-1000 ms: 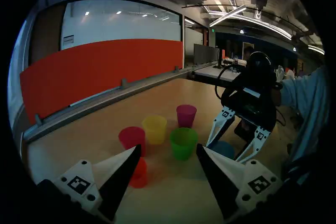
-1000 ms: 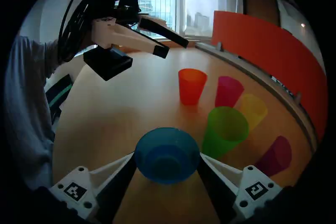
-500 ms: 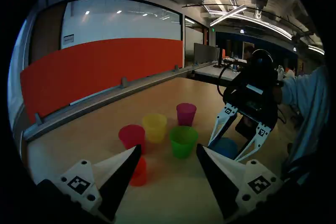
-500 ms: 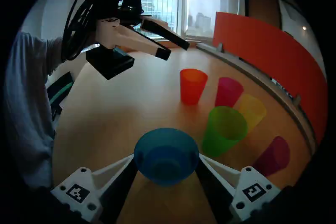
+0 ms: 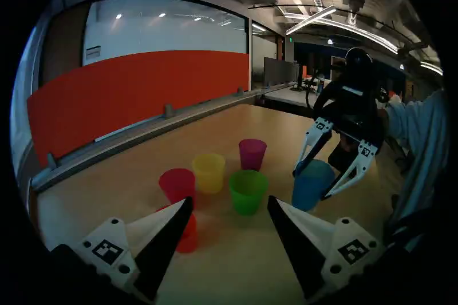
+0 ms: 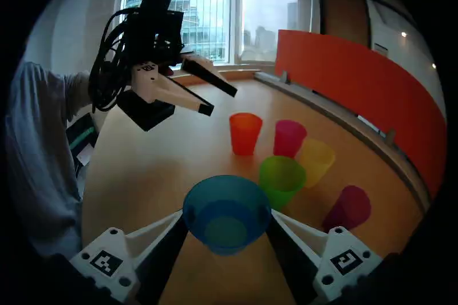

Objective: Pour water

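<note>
Right gripper view: right gripper (image 6: 227, 216) is clamping both fingers on the sides of a blue cup (image 6: 227, 230), which is sitting upright with its mouth facing the camera. Cannot tell if there is water inside.

Five more cups are standing in a cluster on the wooden table (image 6: 149, 156) beyond it: green cup (image 6: 280, 179) nearest, then yellow cup (image 6: 315, 159), pink cup (image 6: 288, 138), orange cup (image 6: 245, 132), and purple cup (image 6: 346, 208) off to the right. None are touching the blue cup.

Left gripper (image 6: 219, 102) is hovering above the table at upper left, fingers spread apart and holding nothing, with a grey sleeve (image 6: 40, 162) showing behind it.

Left gripper view is showing the left gripper (image 5: 228, 200) with its jaws wide apart and nothing between them. The right gripper (image 5: 312, 185) is gripping the blue cup (image 5: 309, 186) just right of the green cup (image 5: 248, 190). Cannot tell if the cup is clear of the table (image 5: 240, 259).
</note>
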